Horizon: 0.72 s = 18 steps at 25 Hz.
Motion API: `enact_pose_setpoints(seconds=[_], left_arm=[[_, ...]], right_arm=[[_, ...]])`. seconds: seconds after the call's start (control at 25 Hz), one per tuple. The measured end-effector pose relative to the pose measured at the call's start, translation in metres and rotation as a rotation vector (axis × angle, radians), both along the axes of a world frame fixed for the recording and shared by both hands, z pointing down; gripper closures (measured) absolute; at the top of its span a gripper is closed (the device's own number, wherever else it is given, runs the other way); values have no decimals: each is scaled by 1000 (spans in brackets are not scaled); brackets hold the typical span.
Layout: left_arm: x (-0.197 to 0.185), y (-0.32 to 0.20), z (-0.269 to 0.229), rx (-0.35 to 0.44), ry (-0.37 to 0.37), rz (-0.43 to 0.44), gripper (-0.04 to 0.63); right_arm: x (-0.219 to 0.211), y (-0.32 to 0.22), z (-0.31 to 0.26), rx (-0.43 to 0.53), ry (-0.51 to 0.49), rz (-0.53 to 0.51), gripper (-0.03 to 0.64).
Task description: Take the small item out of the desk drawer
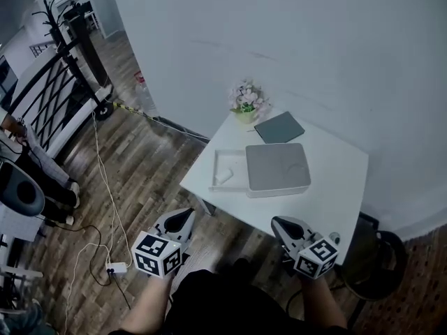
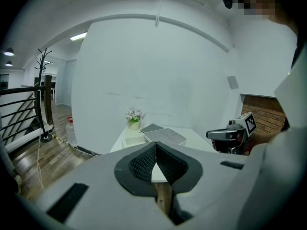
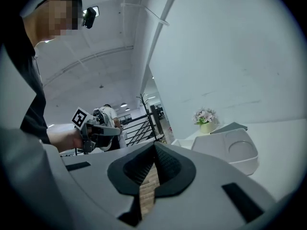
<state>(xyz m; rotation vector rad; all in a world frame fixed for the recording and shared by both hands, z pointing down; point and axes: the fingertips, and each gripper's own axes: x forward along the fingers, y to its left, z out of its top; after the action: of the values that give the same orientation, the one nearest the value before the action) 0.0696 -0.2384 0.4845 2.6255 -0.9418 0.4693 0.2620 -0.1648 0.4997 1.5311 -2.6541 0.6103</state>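
From the head view I can see what neither gripper view gives me: the small white item (image 1: 223, 176) lies inside the open drawer (image 1: 229, 170), which is pulled out to the left of the grey-topped drawer unit (image 1: 278, 169) on the white table (image 1: 339, 183). From the gripper views the drawer's walls hide the item.

The left gripper view shows the left gripper (image 2: 155, 143) clenched, its pads meeting at the tips with nothing between them. The right gripper view shows the right gripper (image 3: 154, 144) closed tight the same way, also empty. Both are held near the table's near edge, well apart from the drawer. Each gripper view catches the other gripper off to one side. The right gripper view alone shows a round dished recess in the unit's top and a person standing by the black railing (image 3: 139, 125). The head view alone shows a white power strip (image 1: 116, 266) on the wood floor.

My count:
- two grippers
- one drawer unit with one drawer open
- one small item
- one flower pot (image 1: 246, 105)
- one dark grey pad (image 1: 279, 127) lying flat behind the unit
- one coat stand (image 1: 59, 16)
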Motion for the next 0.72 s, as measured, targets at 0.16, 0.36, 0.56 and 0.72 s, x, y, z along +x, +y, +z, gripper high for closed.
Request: enact_pose_setpoints(seconds=[0.16,0.36,0.56,0.72], left_arm=[[15,-18,14,-23,7,21,586],[10,-54,12,1,32,13,585],[-6,-78,22,-23,46,37,584],[-9,-87,29,-43,58,73,584]], right_arm=[[8,-22,7,-5,16,-4,614],[-8,-61,4,-26,26,-45,614],[-37,-107,-5,-27,48,-65,614],[-60,-136,-12,-15,78,-97,612]])
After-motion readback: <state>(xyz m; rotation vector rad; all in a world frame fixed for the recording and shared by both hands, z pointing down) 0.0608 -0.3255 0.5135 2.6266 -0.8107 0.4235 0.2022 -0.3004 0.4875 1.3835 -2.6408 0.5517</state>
